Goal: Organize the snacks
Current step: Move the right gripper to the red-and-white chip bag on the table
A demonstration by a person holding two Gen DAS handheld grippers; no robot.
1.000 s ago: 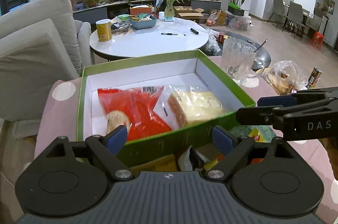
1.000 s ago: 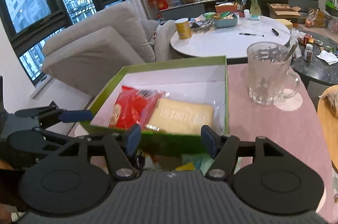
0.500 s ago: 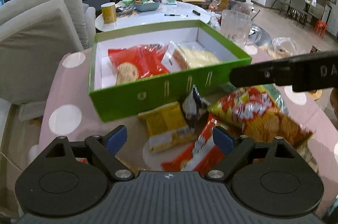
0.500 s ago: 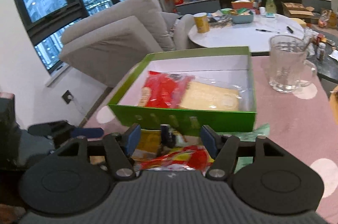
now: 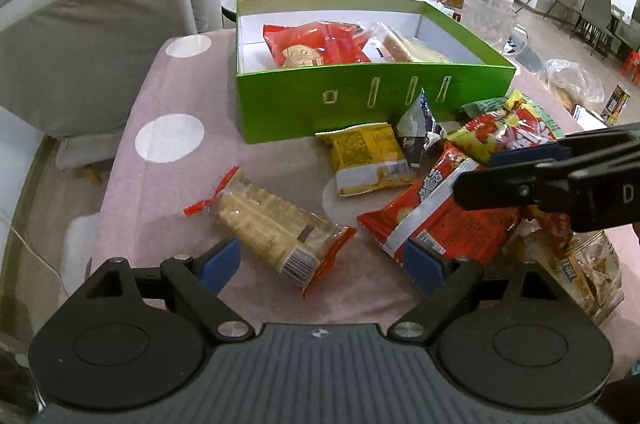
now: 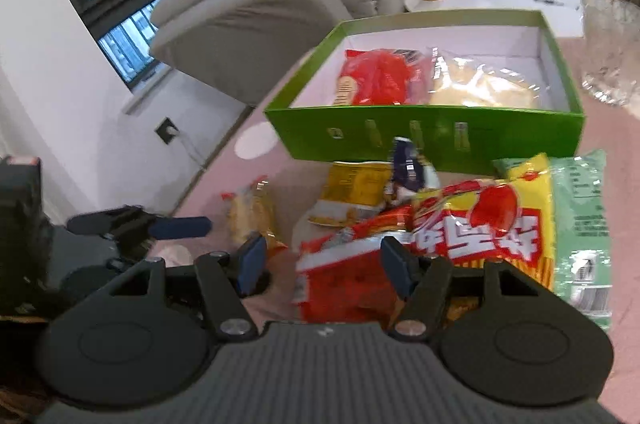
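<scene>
I am tilting both grippers further down than a second ago, so the loose snacks in front of the green box [image 5: 372, 100] are coming into view where only the box showed before. My left fingers [image 5: 324, 266] are standing wide apart over the pink dotted table [image 5: 160, 184], holding nothing, with the cracker pack [image 5: 272, 224] lying between their tips. My right fingers [image 6: 323, 266] are standing partly apart, gripping nothing, over the red bag [image 6: 344, 280]. Inside the box a red cookie packet [image 5: 316, 44] and a clear pack of pale biscuits [image 5: 412, 48] are lying side by side. Just before the box a yellow packet [image 5: 366, 156], a small dark packet [image 5: 416, 128] and a yellow-red bag [image 6: 488, 220] with blurred white characters are lying.
</scene>
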